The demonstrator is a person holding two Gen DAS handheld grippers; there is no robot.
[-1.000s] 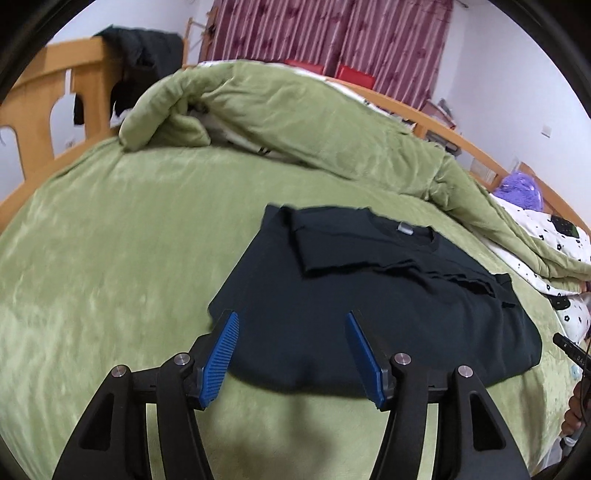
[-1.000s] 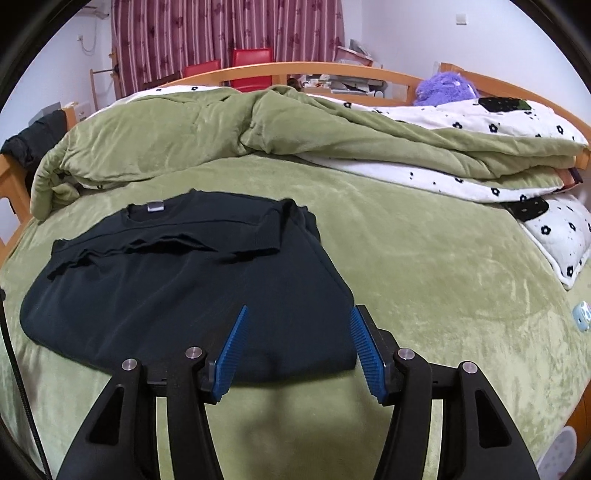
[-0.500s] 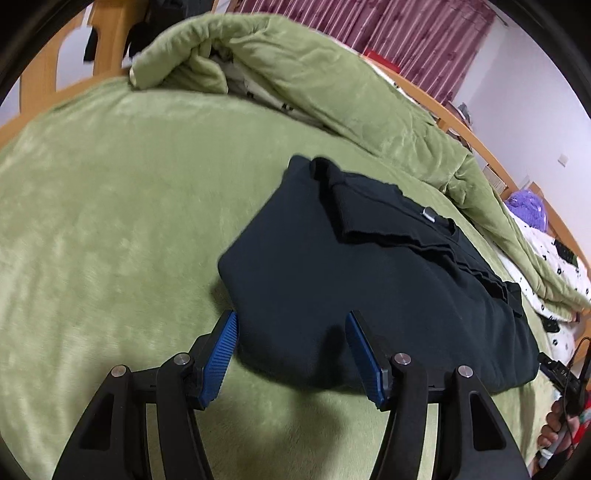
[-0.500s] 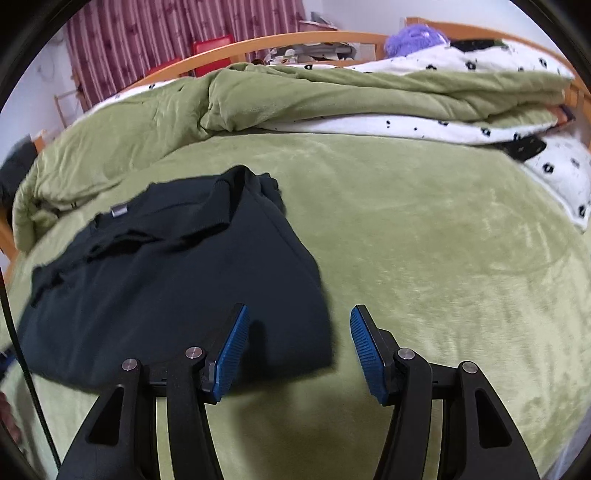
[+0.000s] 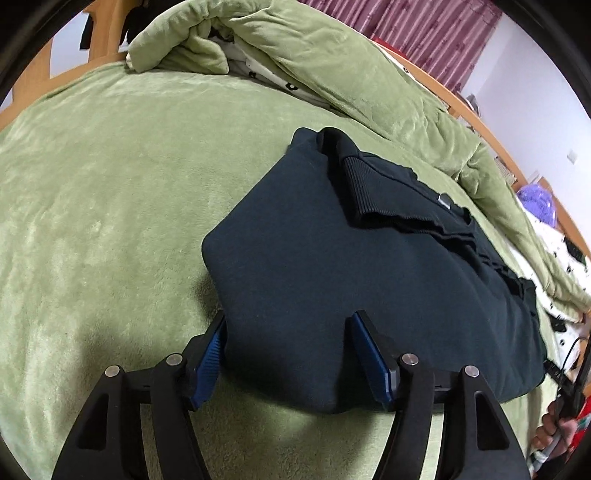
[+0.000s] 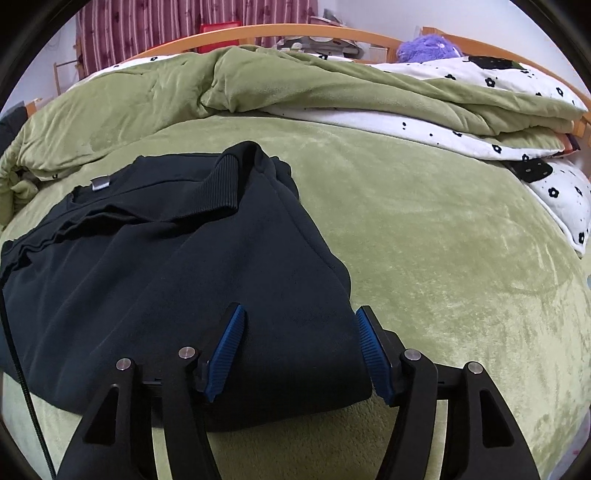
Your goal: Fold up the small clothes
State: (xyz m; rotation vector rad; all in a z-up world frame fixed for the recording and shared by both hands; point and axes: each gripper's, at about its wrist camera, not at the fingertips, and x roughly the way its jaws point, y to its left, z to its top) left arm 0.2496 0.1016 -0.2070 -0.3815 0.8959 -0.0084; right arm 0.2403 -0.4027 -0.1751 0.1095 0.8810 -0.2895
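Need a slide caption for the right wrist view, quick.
Right gripper, jaws opening, straddles the near corner of the folded black sweatshirt on the green blanket.

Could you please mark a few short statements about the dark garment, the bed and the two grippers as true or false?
1. The dark navy sweatshirt lies on a green plush bedspread. True.
2. The left gripper is clamped shut on the hem. False: its jaws are opening, with the near hem corner between the blue fingers, not pinched.
3. A ribbed cuff lies folded across the sweatshirt's upper part. True.
4. The right gripper hovers over the white floral quilt. False: it sits at the sweatshirt's near right corner.
5. A purple plush toy sits at the far side of the bed. True.
6. The curtains are plain blue. False: they are maroon with pale stripes.
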